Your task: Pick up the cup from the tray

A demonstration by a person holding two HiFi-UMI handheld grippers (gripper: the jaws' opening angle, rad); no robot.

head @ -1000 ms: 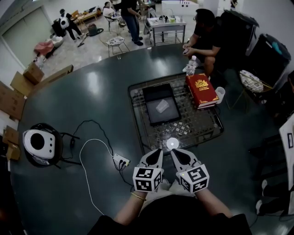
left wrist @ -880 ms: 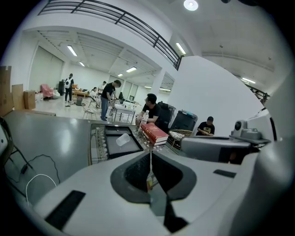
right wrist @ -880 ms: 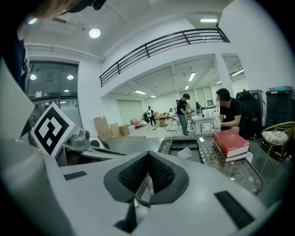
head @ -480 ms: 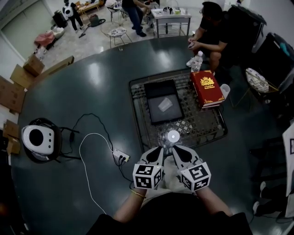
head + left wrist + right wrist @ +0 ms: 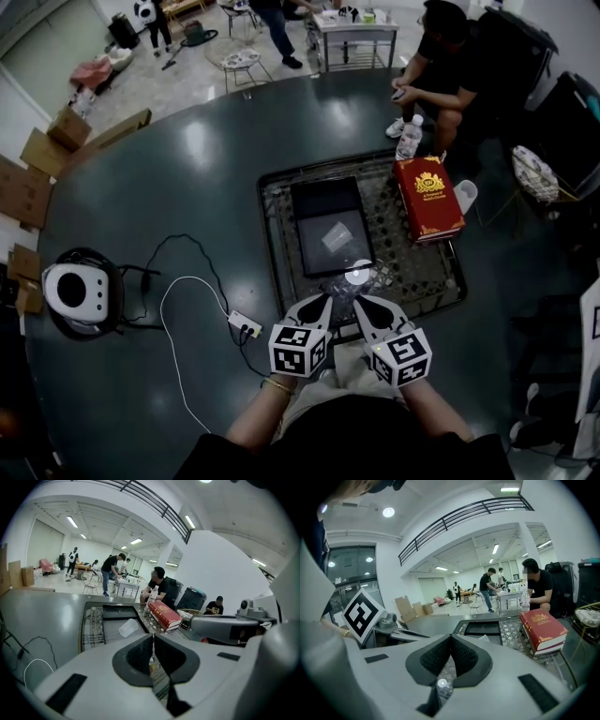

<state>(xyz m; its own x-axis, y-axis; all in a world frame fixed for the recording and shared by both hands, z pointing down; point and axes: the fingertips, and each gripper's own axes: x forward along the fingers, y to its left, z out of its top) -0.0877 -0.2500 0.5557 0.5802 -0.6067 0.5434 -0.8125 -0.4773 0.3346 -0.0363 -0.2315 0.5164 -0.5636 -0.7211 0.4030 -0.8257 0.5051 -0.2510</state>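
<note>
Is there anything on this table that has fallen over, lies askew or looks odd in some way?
Yes. The cup lies tipped on its side inside the black tray instead of standing upright. I see no spill around it, and nothing else stands out.

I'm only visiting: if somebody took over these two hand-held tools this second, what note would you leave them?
Left tool: shut, empty. Right tool: shut, empty. Both side by side, short of the black tray.
Cup: clear, on its side in that tray, untouched. A white-capped bottle stands between tools and tray.
Done: nothing. Left: open one tool, reach past the bottle, grip the cup, lift it out.
</note>
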